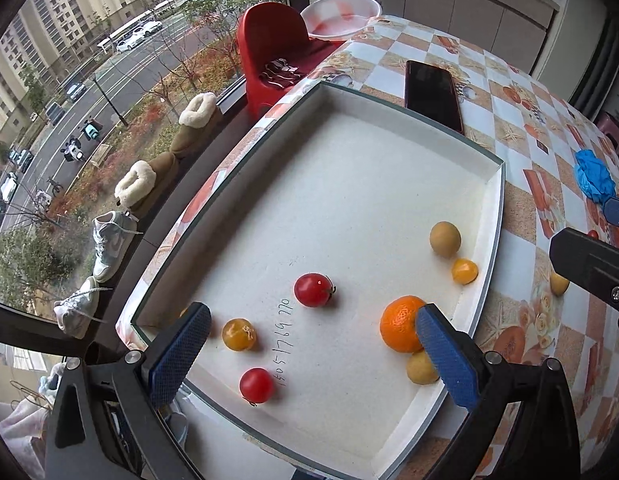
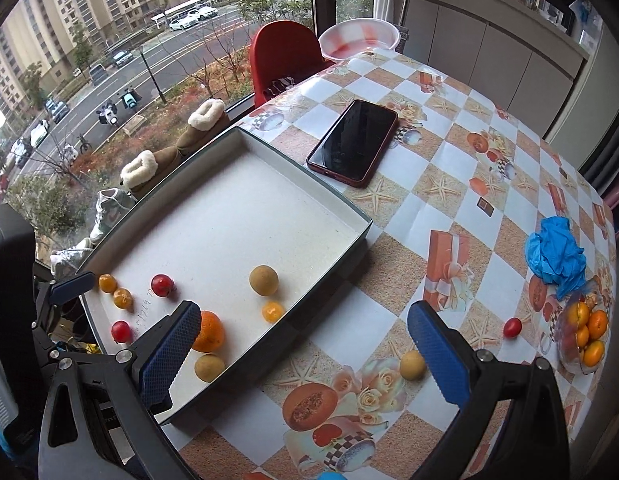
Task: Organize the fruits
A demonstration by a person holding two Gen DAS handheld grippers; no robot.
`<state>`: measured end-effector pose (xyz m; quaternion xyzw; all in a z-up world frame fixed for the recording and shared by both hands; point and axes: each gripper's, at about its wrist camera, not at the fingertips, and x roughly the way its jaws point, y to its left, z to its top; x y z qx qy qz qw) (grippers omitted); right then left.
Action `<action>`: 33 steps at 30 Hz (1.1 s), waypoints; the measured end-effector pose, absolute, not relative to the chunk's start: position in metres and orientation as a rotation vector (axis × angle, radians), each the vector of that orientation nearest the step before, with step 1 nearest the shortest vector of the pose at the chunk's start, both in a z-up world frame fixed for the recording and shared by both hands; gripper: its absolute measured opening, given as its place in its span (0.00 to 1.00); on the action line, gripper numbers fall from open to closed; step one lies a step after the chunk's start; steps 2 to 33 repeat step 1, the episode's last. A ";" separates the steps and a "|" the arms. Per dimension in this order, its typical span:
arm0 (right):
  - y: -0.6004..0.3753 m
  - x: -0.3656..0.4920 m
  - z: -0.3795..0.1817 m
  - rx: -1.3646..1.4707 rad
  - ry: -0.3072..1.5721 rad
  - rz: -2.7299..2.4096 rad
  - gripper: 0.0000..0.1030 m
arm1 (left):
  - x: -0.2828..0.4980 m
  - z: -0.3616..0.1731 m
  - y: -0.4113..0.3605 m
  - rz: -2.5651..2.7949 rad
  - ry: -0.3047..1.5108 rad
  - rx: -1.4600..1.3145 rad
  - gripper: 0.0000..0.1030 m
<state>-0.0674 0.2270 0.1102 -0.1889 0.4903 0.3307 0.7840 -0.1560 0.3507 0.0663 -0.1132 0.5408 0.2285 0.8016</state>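
Fruits split two ways: most sit in the white tray (image 2: pixel 349 216), while a tan round fruit (image 2: pixel 412 365) and a small red tomato (image 2: pixel 512 327) lie loose on the surface (image 2: pixel 461 184), near a clear bag of oranges (image 2: pixel 585 338). My right tongs (image 2: pixel 305 354) are wide open and empty, and the tan fruit sits just inside the right-hand finger, nearly touching it. It is round, so I see no long axis and no heading to line up on. My left tongs (image 1: pixel 309 354) hover over the tray, also open and empty, so I judge the right hand nearer.
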 end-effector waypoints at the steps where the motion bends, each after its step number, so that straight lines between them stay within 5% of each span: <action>1: 0.228 -0.073 0.109 -0.417 1.047 0.715 1.00 | -0.160 0.063 0.350 0.476 1.158 -0.238 1.00; 33: 0.228 -0.073 0.109 -0.417 1.047 0.715 1.00 | -0.160 0.063 0.350 0.476 1.158 -0.238 1.00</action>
